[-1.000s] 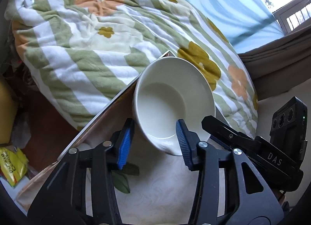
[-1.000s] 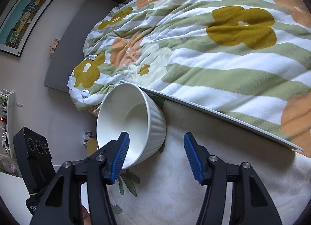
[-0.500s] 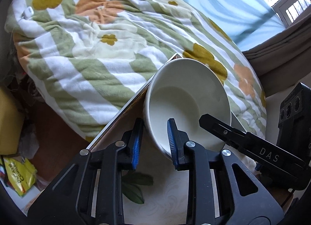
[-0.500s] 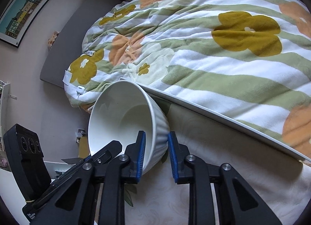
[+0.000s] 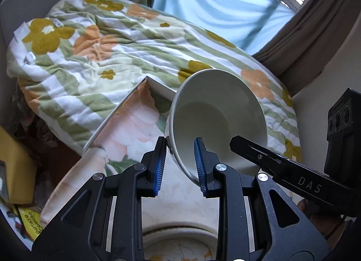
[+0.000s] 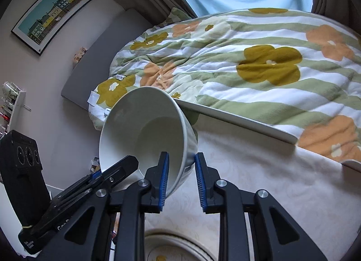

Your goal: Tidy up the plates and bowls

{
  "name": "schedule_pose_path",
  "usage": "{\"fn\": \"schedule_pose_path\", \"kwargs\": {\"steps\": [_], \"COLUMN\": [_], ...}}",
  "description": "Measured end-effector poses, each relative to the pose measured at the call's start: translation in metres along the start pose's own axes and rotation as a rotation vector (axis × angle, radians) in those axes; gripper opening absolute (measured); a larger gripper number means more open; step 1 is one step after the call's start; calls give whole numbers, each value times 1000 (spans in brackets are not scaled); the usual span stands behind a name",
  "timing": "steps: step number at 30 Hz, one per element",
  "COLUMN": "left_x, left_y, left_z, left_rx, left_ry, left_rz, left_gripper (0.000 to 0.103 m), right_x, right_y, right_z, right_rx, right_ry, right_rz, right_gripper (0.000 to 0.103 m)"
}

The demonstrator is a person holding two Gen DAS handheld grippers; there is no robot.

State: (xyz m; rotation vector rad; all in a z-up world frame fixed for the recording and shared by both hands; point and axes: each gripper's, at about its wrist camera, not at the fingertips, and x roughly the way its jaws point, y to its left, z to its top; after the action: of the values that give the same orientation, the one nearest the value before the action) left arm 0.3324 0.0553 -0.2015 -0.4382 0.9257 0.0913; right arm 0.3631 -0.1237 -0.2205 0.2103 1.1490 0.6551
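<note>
A white ribbed bowl [image 5: 216, 121] is held in the air above the table, tilted with its opening toward the cameras. My left gripper [image 5: 179, 168] is shut on the bowl's rim on its left side. My right gripper [image 6: 181, 177] is shut on the rim of the same bowl [image 6: 144, 130] on its right side. The right gripper's arm shows in the left wrist view [image 5: 282, 170], and the left gripper's arm shows in the right wrist view [image 6: 90, 184]. A plate with a floral pattern [image 5: 180, 245] lies on the table below the grippers; it also shows in the right wrist view [image 6: 180, 249].
The table has a pale floral cloth [image 6: 259, 182] and a white edge [image 6: 237, 121]. A bed with a green-striped flowered duvet [image 5: 101, 46] lies just beyond it. A yellow box [image 5: 13, 166] and a snack packet [image 5: 27, 222] sit low on the left.
Both grippers closed on the bowl's rim and lifted it up off the table. The plate has come into view below.
</note>
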Motion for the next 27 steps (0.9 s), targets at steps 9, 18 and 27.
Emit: {"fn": "schedule_pose_path", "kwargs": {"steps": [9,18,27], "left_x": [-81,-104,-70], "left_y": [-104,-196,-238], "left_z": [-79,-166,-232], "left_rx": [127,201,266], "left_ry": [-24,62,254], "left_rz": [-66,-176,-202], "left_gripper": [23,23,23], "right_x": [-133,-227,-246], "right_y": [-26,-82,-138], "right_z": [-80,-158,-218], "right_rx": [29,109,221], "right_ry": [-105,-144,-85], "right_rz": [-50,-139,-211], "right_gripper": [22,22,22]}}
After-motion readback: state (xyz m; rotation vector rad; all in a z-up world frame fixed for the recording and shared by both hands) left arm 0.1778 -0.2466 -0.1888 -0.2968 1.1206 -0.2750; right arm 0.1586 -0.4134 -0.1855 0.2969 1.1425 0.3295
